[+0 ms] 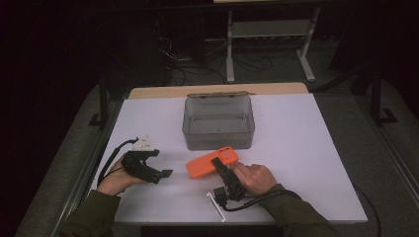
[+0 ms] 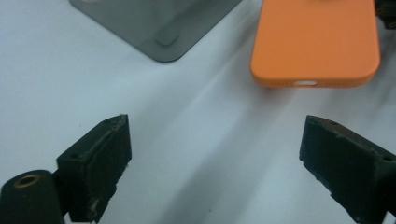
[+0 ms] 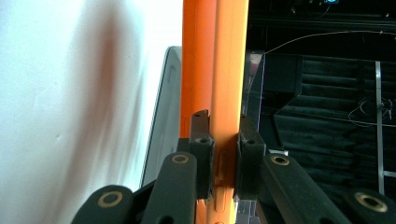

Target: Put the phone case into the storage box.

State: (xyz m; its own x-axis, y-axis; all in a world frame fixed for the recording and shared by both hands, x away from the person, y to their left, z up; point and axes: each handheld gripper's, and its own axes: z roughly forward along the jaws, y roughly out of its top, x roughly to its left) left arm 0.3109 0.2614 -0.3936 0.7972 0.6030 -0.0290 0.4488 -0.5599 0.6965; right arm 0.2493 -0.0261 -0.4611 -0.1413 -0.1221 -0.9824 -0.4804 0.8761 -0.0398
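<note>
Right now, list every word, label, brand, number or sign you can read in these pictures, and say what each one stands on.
None can be read.
Orange phone case: plain, no lettering in any view.
Clear plastic box: no label.
Left gripper and right gripper: no markings legible.
White table cover: blank.
Dark background shelving: too dim to make out any text.

Orange phone case (image 1: pixel 211 163), smoky grey box (image 1: pixel 218 122), white table (image 1: pixel 306 148).
</note>
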